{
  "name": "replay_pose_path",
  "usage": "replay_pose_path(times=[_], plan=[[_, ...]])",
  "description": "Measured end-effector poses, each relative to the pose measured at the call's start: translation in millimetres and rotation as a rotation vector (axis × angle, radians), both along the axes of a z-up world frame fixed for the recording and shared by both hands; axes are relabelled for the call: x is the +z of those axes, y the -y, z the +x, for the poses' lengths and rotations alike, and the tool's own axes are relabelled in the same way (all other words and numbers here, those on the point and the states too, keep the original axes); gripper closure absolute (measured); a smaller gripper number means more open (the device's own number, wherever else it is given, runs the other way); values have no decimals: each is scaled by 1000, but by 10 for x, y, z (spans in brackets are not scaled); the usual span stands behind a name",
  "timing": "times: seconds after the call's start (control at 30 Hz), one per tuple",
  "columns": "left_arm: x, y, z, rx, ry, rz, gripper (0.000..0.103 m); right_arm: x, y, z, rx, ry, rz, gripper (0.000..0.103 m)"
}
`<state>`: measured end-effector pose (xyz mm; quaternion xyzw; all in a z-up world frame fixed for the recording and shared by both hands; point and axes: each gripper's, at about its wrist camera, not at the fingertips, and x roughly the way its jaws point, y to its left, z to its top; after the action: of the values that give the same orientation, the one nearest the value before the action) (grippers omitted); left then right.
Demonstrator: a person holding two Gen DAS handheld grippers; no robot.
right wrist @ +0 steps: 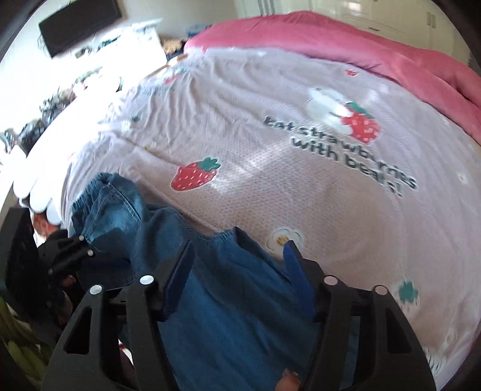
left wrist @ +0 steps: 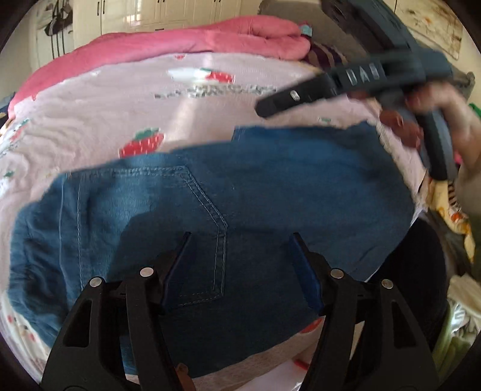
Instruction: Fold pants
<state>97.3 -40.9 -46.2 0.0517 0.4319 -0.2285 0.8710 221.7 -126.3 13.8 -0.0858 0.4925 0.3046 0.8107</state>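
Blue denim pants (left wrist: 228, 192) lie folded on a pale pink bedsheet with strawberry prints (left wrist: 120, 99). My left gripper (left wrist: 240, 237) is open above the pants, its jaws wide apart, holding nothing. The right gripper shows in the left wrist view (left wrist: 345, 87), blurred, above the far right edge of the pants, in a hand. In the right wrist view my right gripper (right wrist: 239, 248) is open over the pants (right wrist: 228, 294), near their elastic waistband edge. The left gripper (right wrist: 69, 255) is at the left of that view, over the other end of the pants.
A pink quilt (left wrist: 180, 39) is bunched along the far side of the bed and also shows in the right wrist view (right wrist: 375, 48). Clothes and clutter (left wrist: 454, 216) lie off the bed's right edge. White cabinets stand behind. A dark screen (right wrist: 78, 24) hangs on the wall.
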Motion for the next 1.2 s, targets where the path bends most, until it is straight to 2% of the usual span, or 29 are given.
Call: replay_pose_path(times=[0.1, 0.13, 0.17, 0.2, 0.23, 0.3, 0.37, 0.43, 0.5, 0.57, 0.63, 0.7, 0.8, 0.87, 0.9, 0.93, 0.97, 1.07, 1.13, 1.2], plan=[[-57, -21, -17, -15, 5, -6, 46, -160, -129, 64, 30, -30, -70, 45], [-56, -37, -16, -15, 3, -17, 46, -219, -176, 79, 36, -37, -91, 48], [-58, -67, -9, -15, 1, -31, 46, -302, -209, 92, 49, -64, -116, 58], [-58, -96, -6, -17, 1, -41, 46, -353, -231, 92, 54, -81, -129, 91], [-65, -105, -9, -18, 2, -48, 46, -374, -233, 74, 51, -80, -135, 96], [-59, -127, -18, -16, 5, -55, 46, -310, -214, 65, 26, -29, -131, 97], [-65, -144, -8, -15, 2, -67, 46, -165, -93, 185, -46, 8, -77, 97], [-61, -162, -8, -11, -1, -78, 46, -160, -51, 302, -70, -14, -26, 98], [-66, -171, -3, -10, -4, -85, 46, -344, -141, 388, -69, -20, -79, 98], [-74, -176, -4, -10, -5, -87, 46, -512, -184, 451, -82, -42, -81, 98], [-80, -178, -1, -10, -4, -88, 46, -485, -122, 440, -90, -26, -41, 98], [-85, -178, -3, -11, -1, -90, 46, -291, 90, 396, -146, 12, 32, 97], [-72, -168, -10, -15, 7, -91, 46, 48, 587, 251, -227, 75, 128, 95], [11, -185, -40, -28, 26, -124, 44, 249, 996, 62, -287, 124, 169, 78], [56, -191, -38, -31, 29, -147, 44, 313, 1185, -34, -318, 143, 177, 62], [110, -198, -24, -33, 32, -168, 41, 355, 1378, -134, -349, 155, 180, 56], [184, -187, 13, -28, 42, -175, 37, 381, 1607, -244, -388, 165, 178, 56], [332, -97, 188, -7, 72, -158, 35, 312, 2198, -479, -505, 146, 176, 54], [379, -7, 385, -15, 43, -171, 34, 194, 2476, -592, -566, 120, 180, 52], [369, 115, 662, -3, -1, -150, 34, 41, 2731, -663, -618, 80, 205, 51]])
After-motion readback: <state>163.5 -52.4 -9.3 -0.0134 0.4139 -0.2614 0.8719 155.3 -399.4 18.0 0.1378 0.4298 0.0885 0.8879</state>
